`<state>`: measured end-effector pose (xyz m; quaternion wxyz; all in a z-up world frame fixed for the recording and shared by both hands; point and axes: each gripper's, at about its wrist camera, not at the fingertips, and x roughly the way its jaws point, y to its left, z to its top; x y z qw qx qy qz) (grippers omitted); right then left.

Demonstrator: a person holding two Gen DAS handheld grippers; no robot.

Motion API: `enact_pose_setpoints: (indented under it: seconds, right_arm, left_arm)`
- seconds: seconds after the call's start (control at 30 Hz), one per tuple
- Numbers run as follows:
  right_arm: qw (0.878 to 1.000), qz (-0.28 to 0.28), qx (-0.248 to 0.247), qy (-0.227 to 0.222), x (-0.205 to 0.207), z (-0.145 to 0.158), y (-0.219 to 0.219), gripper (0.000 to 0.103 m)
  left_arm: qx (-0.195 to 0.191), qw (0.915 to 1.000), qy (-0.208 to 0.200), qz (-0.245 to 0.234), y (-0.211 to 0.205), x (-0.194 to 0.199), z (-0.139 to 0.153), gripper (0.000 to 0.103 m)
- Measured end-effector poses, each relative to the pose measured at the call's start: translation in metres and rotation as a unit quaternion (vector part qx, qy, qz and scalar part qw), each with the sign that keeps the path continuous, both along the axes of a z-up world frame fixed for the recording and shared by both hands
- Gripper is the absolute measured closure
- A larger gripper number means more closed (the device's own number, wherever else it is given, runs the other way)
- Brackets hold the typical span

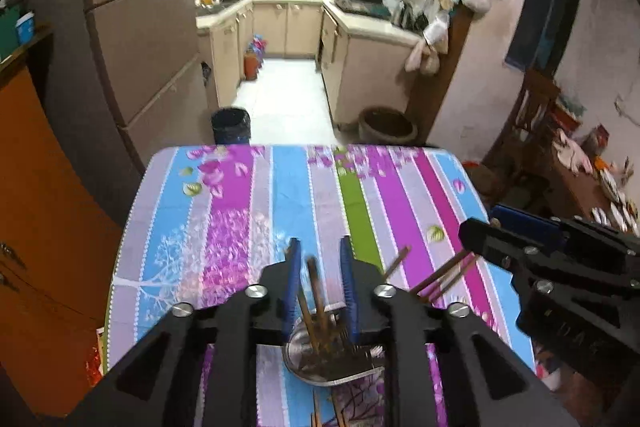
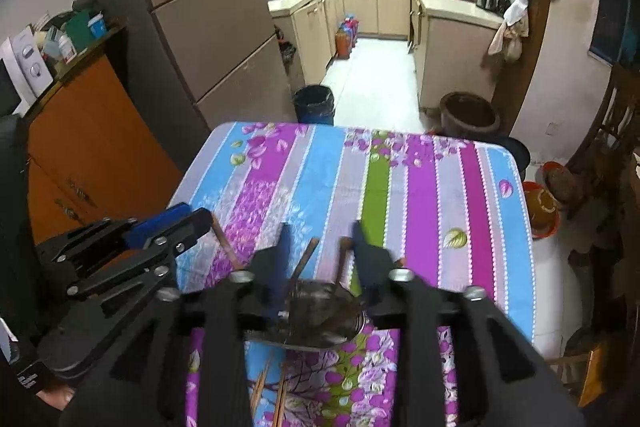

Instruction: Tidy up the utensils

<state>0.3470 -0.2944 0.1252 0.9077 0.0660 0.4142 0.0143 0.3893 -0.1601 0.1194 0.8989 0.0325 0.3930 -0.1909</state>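
A metal utensil holder (image 1: 320, 355) stands on the striped tablecloth (image 1: 240, 219) near the front edge, with brown chopsticks (image 1: 316, 291) sticking up out of it. My left gripper (image 1: 320, 251) hangs open above the holder, with the chopsticks rising between its blue pads. My right gripper (image 2: 320, 235) is also open over the holder (image 2: 320, 311), and chopsticks (image 2: 304, 259) stand between its fingers. In the left wrist view, the right gripper (image 1: 476, 239) sits at the right, above more chopsticks (image 1: 436, 279). Loose chopsticks (image 2: 268, 391) lie on the cloth by the front edge.
Beyond the table's far edge stand a dark bin (image 1: 231, 126), a brown clay pot (image 1: 387, 125) and a tall fridge (image 1: 140, 27). An orange cabinet (image 2: 92, 147) is to the left, a wooden chair (image 1: 532, 115) to the right.
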Motion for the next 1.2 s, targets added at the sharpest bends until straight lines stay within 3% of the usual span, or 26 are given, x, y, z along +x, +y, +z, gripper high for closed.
enact_pose_setpoints:
  seconds: [0.27, 0.67, 0.97, 1.2]
  right_arm:
    - [1.000, -0.001, -0.003, -0.011, 0.002, 0.003, -0.008, 0.069]
    - [1.000, 0.014, -0.002, -0.007, -0.007, 0.000, 0.002, 0.069]
    - [0.999, 0.042, 0.001, 0.011, -0.031, -0.034, 0.010, 0.069]
    - [0.997, 0.079, 0.009, 0.027, -0.079, -0.086, 0.019, 0.069]
  left_arm:
    - [0.004, 0.9994, -0.033, 0.010, 0.006, -0.006, 0.010, 0.080]
    - [0.029, 0.9981, -0.054, 0.002, 0.006, -0.033, -0.002, 0.080]
    - [0.045, 0.9972, -0.059, -0.004, 0.024, -0.066, -0.033, 0.074]
    - [0.054, 0.9969, -0.054, -0.021, 0.048, -0.112, -0.080, 0.072]
